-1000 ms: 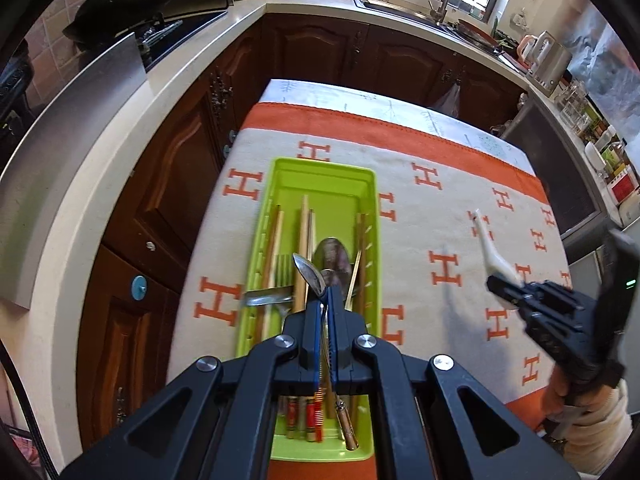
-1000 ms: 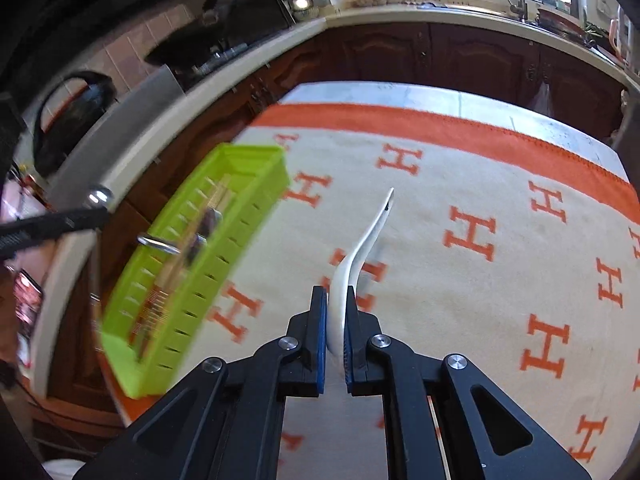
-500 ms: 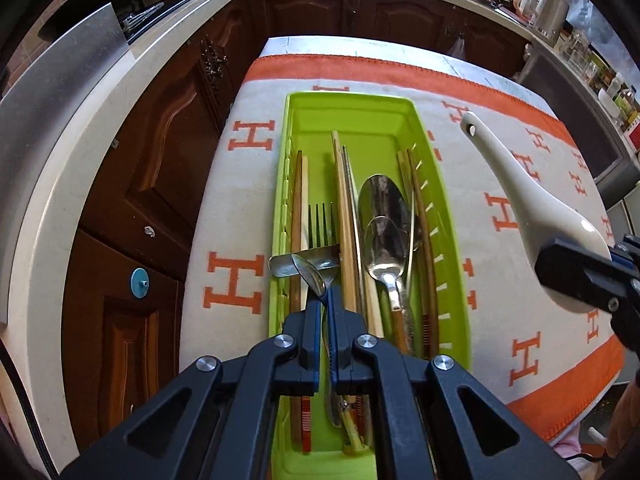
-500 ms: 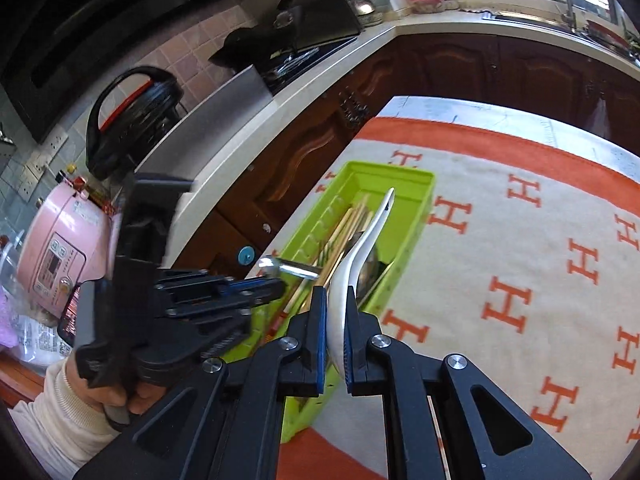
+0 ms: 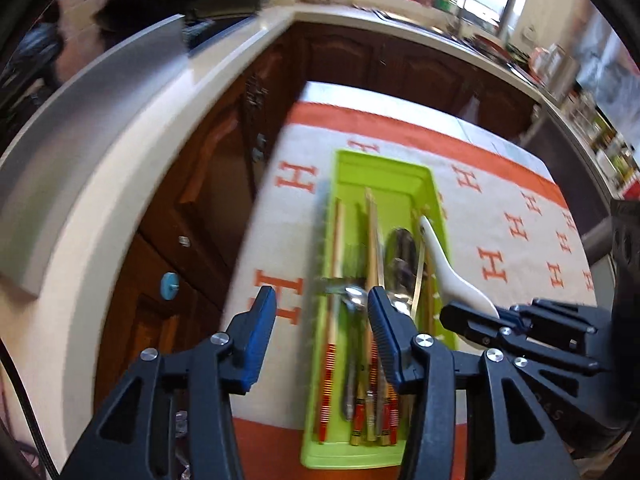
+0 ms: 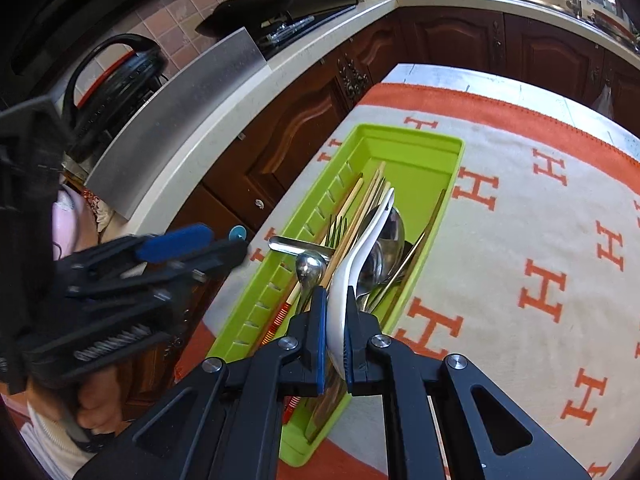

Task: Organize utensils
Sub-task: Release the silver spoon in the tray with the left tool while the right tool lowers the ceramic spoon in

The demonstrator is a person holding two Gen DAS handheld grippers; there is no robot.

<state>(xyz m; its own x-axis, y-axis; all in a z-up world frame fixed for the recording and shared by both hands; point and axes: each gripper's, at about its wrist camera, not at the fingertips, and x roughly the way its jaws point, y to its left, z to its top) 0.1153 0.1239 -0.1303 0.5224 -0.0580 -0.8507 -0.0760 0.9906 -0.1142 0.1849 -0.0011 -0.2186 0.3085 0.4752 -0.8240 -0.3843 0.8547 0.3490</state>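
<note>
The white spoon (image 6: 352,264) is pinched by its bowl in the right gripper (image 6: 334,332), its handle reaching over the green tray (image 6: 420,148) above the metal spoons (image 6: 384,248), fork (image 6: 336,228) and chopsticks (image 5: 338,240) lying inside. The left gripper (image 5: 322,332) hangs wide apart and empty over the tray's near end. The tray sits along the left edge of a table under a cream cloth (image 6: 520,240) with orange H marks. Bare cloth spreads to the right; dark cabinets (image 6: 288,140) and a pale counter (image 5: 132,152) stand close on the left.
</note>
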